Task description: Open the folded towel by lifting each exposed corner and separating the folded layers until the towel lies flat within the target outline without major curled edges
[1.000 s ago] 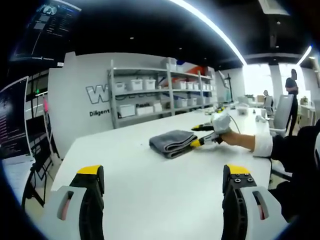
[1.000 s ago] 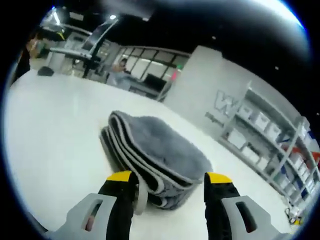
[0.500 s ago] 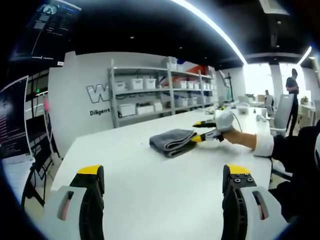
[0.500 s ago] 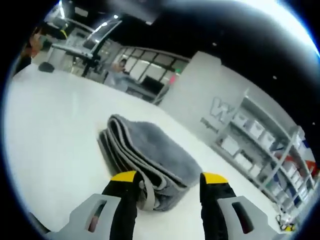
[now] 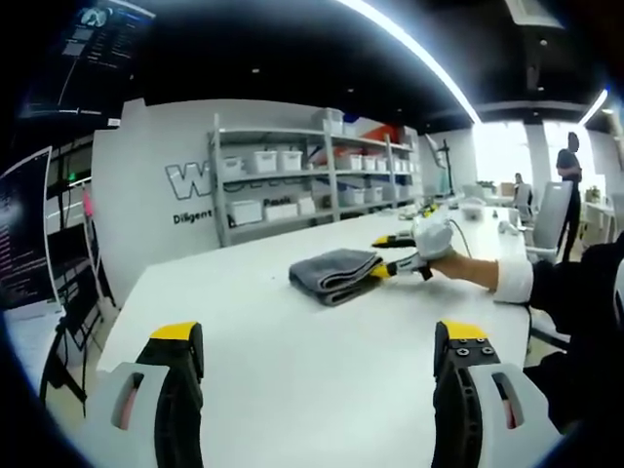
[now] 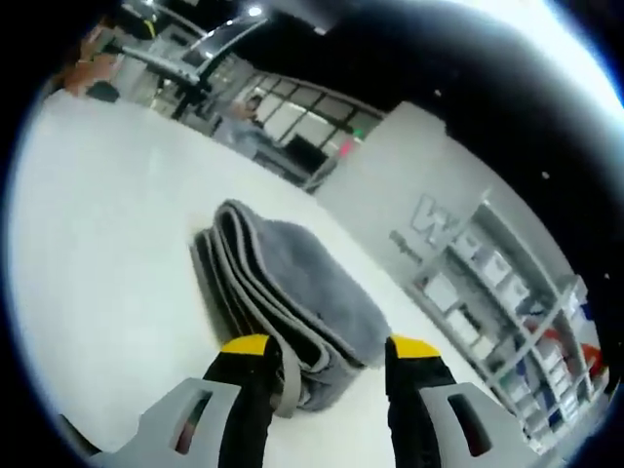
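Folded towel, right gripper at its corner

The grey towel lay folded mid-tabletop. The right gripper straddled its near corner, jaws parted; the left gripper hovered released, well apart.

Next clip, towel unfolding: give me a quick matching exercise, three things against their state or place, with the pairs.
Things:
1. towel
2. left tool
3. right tool

States:
A. jaws apart over bare table, away from the cloth
B. grey, folded in layers on the white table
C. jaws astride the near corner of the folded layers

Pairs: 1-B, 2-A, 3-C
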`<state>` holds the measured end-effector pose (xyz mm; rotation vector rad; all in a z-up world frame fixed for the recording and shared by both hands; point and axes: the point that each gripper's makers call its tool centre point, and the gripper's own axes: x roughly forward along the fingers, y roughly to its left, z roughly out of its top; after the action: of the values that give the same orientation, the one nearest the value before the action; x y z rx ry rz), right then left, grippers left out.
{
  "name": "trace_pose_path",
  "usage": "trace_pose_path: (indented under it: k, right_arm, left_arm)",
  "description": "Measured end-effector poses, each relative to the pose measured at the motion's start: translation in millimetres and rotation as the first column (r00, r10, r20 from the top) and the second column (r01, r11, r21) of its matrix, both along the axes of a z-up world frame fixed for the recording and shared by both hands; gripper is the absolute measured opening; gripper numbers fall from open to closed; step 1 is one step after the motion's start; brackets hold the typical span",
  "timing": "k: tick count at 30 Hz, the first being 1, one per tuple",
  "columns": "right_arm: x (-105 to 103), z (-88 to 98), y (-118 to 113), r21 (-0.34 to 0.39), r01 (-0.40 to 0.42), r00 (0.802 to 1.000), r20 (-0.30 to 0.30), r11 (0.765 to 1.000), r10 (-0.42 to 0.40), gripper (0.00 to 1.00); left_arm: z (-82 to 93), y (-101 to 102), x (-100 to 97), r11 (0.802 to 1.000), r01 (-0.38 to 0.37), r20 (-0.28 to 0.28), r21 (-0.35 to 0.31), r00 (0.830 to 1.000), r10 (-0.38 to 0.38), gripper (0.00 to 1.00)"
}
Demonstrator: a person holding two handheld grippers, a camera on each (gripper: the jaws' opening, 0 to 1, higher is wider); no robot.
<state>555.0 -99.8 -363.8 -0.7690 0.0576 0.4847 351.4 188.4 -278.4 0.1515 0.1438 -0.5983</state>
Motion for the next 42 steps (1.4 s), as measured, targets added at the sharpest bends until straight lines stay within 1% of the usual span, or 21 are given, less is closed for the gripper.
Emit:
trace_pose_path:
  k: [1,2,3,10,17,21,28,31,32,33,34,35,37,38,42]
  right_arm:
    - [0,-0.1,1,-0.007,-0.003,1.000,0.004,1.000,0.003,0.40]
    - [1,1.0,2,-0.038,-0.001,1.000,0.021,0.999,0.002,0.40]
    - [0,1.3,2,-0.048,-0.002,1.000,0.027,0.999,0.003,0.39]
    - [4,-2.7,4,-0.093,-0.010,0.999,0.039,0.996,0.014,0.36]
    - [3,-9.4,9,-0.150,-0.024,0.999,0.043,0.988,0.031,0.29]
    - [3,-11.4,9,-0.169,-0.033,0.998,0.040,0.985,0.040,0.25]
    - [2,-13.0,10,-0.180,-0.038,0.998,0.037,0.983,0.046,0.21]
    - [1,-14.3,10,-0.207,-0.040,0.998,0.045,0.978,0.050,0.19]
    - [0,-14.5,11,-0.223,-0.040,0.997,0.051,0.974,0.052,0.18]
    - [0,-14.1,10,-0.254,-0.035,0.997,0.064,0.967,0.053,0.16]
    - [-1,-12.8,11,-0.317,-0.031,0.994,0.092,0.948,0.063,0.14]
    - [-2,-13.1,13,-0.361,-0.033,0.990,0.113,0.932,0.079,0.13]
    - [-3,-14.8,15,-0.393,-0.025,0.990,0.119,0.919,0.078,0.12]
    - [0,-13.0,14,-0.429,-0.019,0.987,0.138,0.903,0.086,0.11]
    - [1,-14.4,14,-0.466,-0.014,0.983,0.156,0.884,0.097,0.10]
  left_arm:
    - [-1.1,-2,0.3,1.000,0.003,-0.004,0.002,1.000,-0.003,0.96]
    - [-2.1,-3,0.3,1.000,0.006,-0.006,0.005,1.000,-0.006,0.96]
    - [-2.9,-5,0.1,1.000,0.009,-0.008,0.008,1.000,-0.009,0.96]
    - [-6.2,-10,-0.4,1.000,0.019,-0.016,0.018,1.000,-0.018,0.96]
    - [-7.4,-10,0.6,1.000,0.018,-0.017,0.017,1.000,-0.018,0.96]
    - [-7.3,-9,0.4,1.000,0.020,-0.017,0.016,1.000,-0.019,0.96]
    - [-6.9,-7,0.1,1.000,0.016,-0.016,0.013,1.000,-0.016,0.96]
    - [-7.2,-7,0.1,1.000,0.015,-0.017,0.013,1.000,-0.015,0.96]
    - [-7.1,-7,-0.1,1.000,0.015,-0.016,0.013,1.000,-0.015,0.96]
    - [-7.0,-7,-0.2,1.000,0.015,-0.016,0.012,1.000,-0.015,0.96]
    - [-7.0,-7,-0.3,1.000,0.015,-0.016,0.012,1.000,-0.015,0.96]
    - [-7.0,-6,-0.3,1.000,0.014,-0.016,0.012,1.000,-0.014,0.96]
    - [-6.9,-6,-0.2,1.000,0.013,-0.016,0.012,1.000,-0.013,0.96]
    - [-6.8,-6,-0.1,1.000,0.013,-0.016,0.011,1.000,-0.013,0.96]
    - [-6.8,-6,-0.1,1.000,0.013,-0.015,0.012,1.000,-0.013,0.96]
